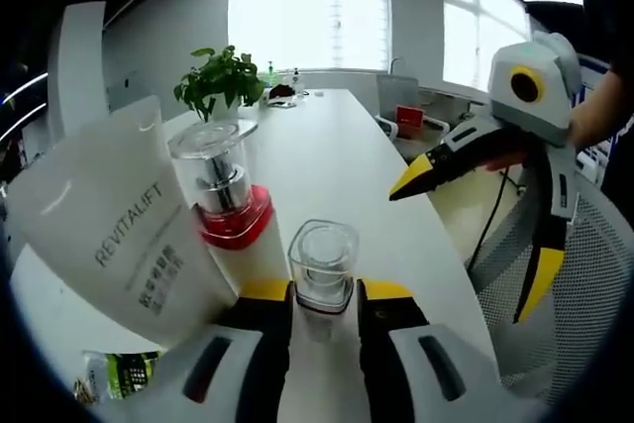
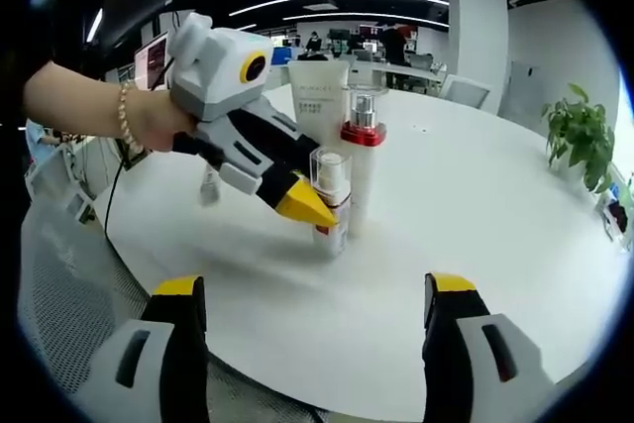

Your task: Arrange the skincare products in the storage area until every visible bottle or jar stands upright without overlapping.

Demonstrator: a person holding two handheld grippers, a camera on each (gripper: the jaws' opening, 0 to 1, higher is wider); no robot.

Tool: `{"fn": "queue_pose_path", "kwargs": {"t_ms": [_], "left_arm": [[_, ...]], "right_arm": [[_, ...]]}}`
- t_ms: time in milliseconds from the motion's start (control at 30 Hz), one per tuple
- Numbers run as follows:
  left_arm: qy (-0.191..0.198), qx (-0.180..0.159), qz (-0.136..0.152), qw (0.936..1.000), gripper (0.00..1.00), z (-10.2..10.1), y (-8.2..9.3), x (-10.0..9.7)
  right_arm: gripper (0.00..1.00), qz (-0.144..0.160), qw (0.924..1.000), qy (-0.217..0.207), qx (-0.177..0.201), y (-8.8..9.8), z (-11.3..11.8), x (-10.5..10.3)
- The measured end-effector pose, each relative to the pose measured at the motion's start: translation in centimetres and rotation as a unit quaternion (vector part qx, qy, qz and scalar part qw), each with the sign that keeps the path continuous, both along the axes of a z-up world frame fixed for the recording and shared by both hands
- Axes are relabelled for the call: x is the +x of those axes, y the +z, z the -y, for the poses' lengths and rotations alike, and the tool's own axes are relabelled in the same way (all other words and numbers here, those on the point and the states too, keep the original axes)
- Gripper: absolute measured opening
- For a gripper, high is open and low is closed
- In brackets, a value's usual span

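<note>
Bottle (image 2: 331, 200), small and clear-capped, stands upright on the white table (image 2: 475, 215) clamped in the left gripper (image 1: 324, 294), beside the red-collared bottle (image 1: 228, 205); the right gripper (image 2: 315, 319) hangs spread, well apart.

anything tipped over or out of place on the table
Nothing stands out. The white tube, the red-collared pump bottle and the small clear-capped bottle all stand upright on the white table, with the left gripper closed on the small one.
</note>
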State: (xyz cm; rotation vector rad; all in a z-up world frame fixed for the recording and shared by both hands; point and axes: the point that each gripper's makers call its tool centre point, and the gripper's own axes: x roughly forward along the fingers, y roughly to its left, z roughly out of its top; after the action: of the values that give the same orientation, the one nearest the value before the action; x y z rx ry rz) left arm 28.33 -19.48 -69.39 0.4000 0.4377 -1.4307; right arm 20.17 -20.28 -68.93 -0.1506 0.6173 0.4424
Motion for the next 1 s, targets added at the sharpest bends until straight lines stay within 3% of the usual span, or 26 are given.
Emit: {"fn": "queue_pose_path", "kwargs": {"t_ms": [700,1000], "left_arm": [[0.014,0.014,0.010,0.9998,0.33,-1.8,1.0,-0.6],[0.042,0.015,0.013,0.9989,0.39,-3.3,1.8,-1.0]], "right_arm": [[0.87,0.006,1.0000,0.003,-0.001,0.2,-0.1,0.1],[0.88,0.002,0.9998,0.017,-0.004,-0.1,-0.4,-0.1]]}}
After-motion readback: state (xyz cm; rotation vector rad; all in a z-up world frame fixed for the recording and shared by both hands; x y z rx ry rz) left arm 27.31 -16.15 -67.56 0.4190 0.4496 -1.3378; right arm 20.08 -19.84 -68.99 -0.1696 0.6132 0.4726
